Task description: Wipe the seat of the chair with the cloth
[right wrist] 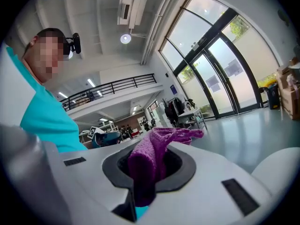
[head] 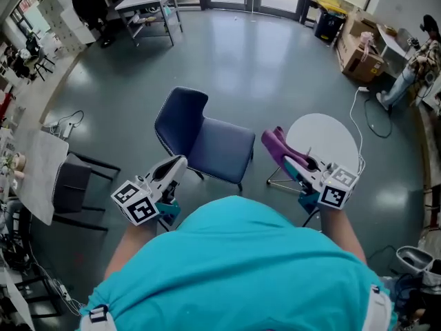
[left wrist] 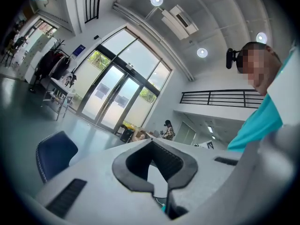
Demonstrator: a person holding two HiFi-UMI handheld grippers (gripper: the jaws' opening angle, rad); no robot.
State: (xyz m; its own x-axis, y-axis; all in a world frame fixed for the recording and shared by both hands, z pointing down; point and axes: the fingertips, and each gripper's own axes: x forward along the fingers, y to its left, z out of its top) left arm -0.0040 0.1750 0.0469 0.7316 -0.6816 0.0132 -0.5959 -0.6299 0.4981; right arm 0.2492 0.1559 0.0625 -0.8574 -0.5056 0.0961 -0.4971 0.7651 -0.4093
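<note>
Head view, items listed by position.
- Chair (head: 207,138): dark blue, centre of frame, standing on the grey floor (head: 262,67). Seat faces lower right, backrest toward upper left. Nothing lies on the seat.
- Cloth (head: 278,146): purple, right of centre, held in the air just right of the chair seat and clear of it. It is in front of a white round table (head: 331,133).
- Right gripper (head: 296,165): lower right, jaws clamped on the cloth, marker cube toward the person.
- Left gripper (head: 179,163): lower left of centre, jaws pointing at the chair's near edge, not touching it.
- Second chair (head: 72,183): dark, left edge, well apart from the blue one.
- Cardboard boxes (head: 362,55): upper right. Work table (head: 148,0): upper left.

Left gripper view.
- Left gripper (left wrist: 157,170): jaws drawn together, dark pads meeting, nothing between them. The blue chair (left wrist: 54,153) shows at lower left.

Right gripper view.
- Right gripper (right wrist: 150,175): jaws closed on the cloth (right wrist: 157,151), which bunches between the pads and spills forward over the upper jaw.
</note>
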